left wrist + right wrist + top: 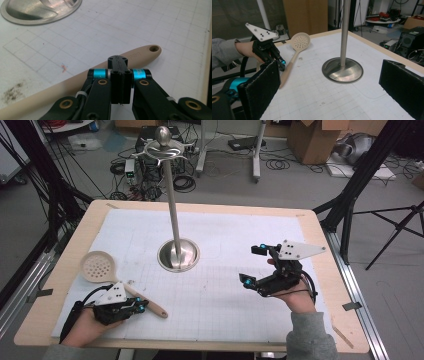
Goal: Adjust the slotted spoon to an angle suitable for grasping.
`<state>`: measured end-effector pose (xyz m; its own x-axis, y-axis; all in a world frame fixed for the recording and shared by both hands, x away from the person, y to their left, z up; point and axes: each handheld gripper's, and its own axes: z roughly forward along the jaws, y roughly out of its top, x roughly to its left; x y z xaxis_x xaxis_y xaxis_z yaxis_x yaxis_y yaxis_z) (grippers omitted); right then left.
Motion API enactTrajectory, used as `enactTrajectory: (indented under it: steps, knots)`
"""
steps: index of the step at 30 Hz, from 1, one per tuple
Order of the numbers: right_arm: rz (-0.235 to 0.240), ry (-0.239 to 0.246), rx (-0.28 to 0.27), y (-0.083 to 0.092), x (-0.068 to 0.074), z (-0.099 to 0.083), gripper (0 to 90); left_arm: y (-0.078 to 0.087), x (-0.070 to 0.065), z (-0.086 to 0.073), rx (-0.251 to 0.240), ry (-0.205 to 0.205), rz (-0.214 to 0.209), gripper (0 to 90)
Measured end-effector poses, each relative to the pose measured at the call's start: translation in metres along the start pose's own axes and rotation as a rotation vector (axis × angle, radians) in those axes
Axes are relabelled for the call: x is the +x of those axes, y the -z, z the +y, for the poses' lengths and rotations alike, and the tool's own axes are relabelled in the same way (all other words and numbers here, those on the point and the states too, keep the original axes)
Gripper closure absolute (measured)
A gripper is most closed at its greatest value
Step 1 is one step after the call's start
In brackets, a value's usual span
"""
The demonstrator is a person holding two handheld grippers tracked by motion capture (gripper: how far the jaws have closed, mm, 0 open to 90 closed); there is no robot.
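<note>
A beige plastic slotted spoon [107,276] with a round perforated bowl and a long handle lies flat on the white gridded mat [215,320] that covers the pale wooden desk [70,245]. Its bowl rests near the desk's left edge, and the handle runs slantwise toward the near edge, ending in a rounded tip with a hanging hole [153,48].

The left gripper [141,306] hovers just over the handle near the near-left corner of the desk, held in the person's left hand [85,325]. Its two black jaws are pressed together with nothing between them; in the left gripper view the closed tips sit just in front of the handle, and whether they touch it cannot be told.

The right gripper [252,265] sits toward the desk's right edge in the person's right hand [300,301], its jaws spread wide and empty, with the black pads [260,90] far apart in the right gripper view.

Between the two grippers, nearer the far edge, stands a polished steel utensil stand [178,252] with a round domed base, a tall thin pole and a ring of hooks under a ball at the top. The spoon lies well apart from its base.
</note>
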<state>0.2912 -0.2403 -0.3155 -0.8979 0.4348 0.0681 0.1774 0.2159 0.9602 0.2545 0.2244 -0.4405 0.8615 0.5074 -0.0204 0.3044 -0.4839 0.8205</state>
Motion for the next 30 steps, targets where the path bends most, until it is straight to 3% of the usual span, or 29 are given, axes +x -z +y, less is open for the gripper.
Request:
enactTrajectory:
  steps: [4,6,25,30]
  knots:
    - [-0.011,-0.007,0.000,0.007,0.001,-0.003,2.3,-0.006,0.002,0.004,-0.001,-0.006,0.010,89.5]
    - [-0.019,-0.007,0.006,0.009,0.001,-0.004,2.3,-0.013,0.003,0.008,0.013,-0.044,0.040,89.5]
    - [-0.079,-0.010,0.000,0.047,0.008,-0.016,4.3,-0.038,0.027,0.021,0.004,-0.032,0.052,89.6]
    - [-0.083,-0.010,-0.004,0.049,0.010,-0.017,4.3,-0.044,0.032,0.023,0.008,-0.039,0.086,89.5]
